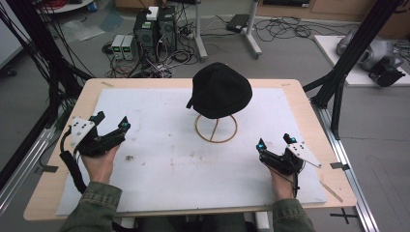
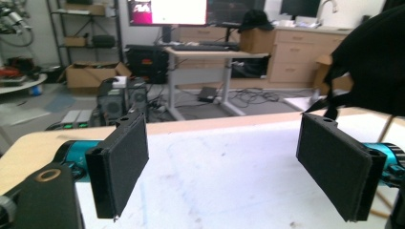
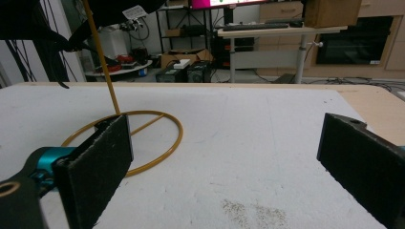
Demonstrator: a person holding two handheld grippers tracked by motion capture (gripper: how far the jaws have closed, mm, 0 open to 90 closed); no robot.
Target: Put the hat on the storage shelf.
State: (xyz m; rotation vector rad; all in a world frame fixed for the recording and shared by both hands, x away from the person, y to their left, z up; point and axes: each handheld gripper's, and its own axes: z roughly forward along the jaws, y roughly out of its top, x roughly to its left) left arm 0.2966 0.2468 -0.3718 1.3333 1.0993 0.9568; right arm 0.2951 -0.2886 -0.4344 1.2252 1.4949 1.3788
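A light wooden bench [image 1: 295, 92] carries a white, scuffed mat [image 1: 159, 159] that covers nearly all of its top and leaves bare wood along the edges. On the mat, toward the far edge and right of centre, rests the yellow wire ring base of a stand [image 1: 216, 128], which bears a black cap [image 1: 221, 90].

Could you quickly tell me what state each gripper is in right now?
Left gripper: open, holding nothing.
Right gripper: open, holding nothing.
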